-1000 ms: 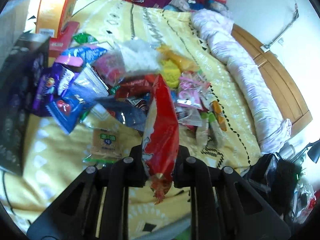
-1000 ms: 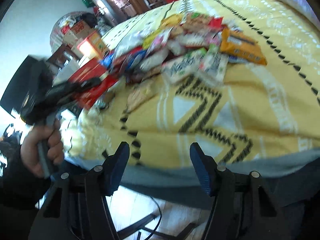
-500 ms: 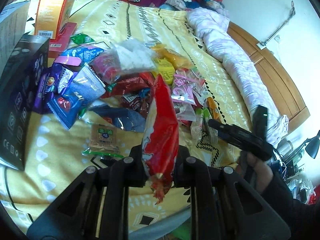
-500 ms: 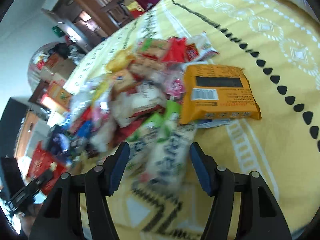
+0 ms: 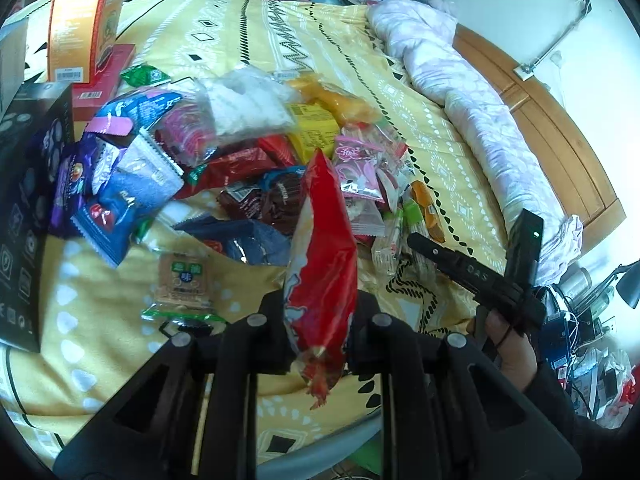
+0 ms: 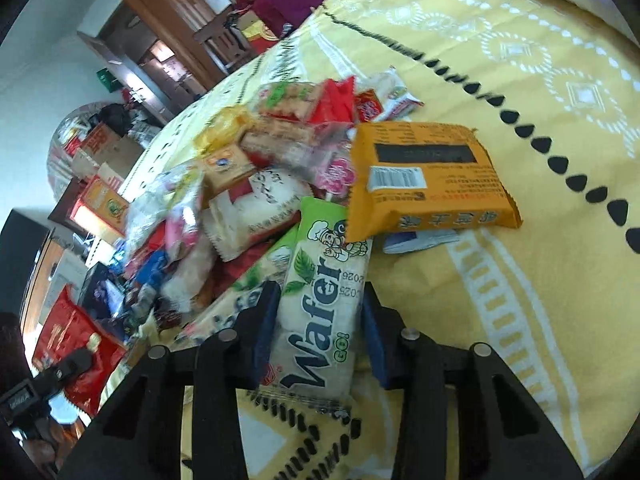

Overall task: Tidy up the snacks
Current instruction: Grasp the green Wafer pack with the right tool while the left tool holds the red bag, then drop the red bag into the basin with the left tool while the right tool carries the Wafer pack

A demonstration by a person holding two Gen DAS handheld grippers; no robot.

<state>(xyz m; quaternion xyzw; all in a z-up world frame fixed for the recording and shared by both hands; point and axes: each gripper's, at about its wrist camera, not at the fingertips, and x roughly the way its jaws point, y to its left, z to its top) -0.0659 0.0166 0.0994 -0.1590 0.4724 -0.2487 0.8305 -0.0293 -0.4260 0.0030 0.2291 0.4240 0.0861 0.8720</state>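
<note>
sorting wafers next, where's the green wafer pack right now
Right wrist view, bottom centre: the wafer pack sits between the right gripper pads, its far end under the orange packet.

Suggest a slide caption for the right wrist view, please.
Right tongs shut on a wafer pack beside an orange packet.

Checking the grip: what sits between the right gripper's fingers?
The Wafer pack, gripped by the right gripper on both sides; right wrist view shows it.

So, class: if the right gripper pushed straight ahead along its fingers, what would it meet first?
The right gripper is already shut on the Wafer pack; straight beyond, it would probably meet the orange packet overlapping that pack's far end, though depth is uncertain.
</note>
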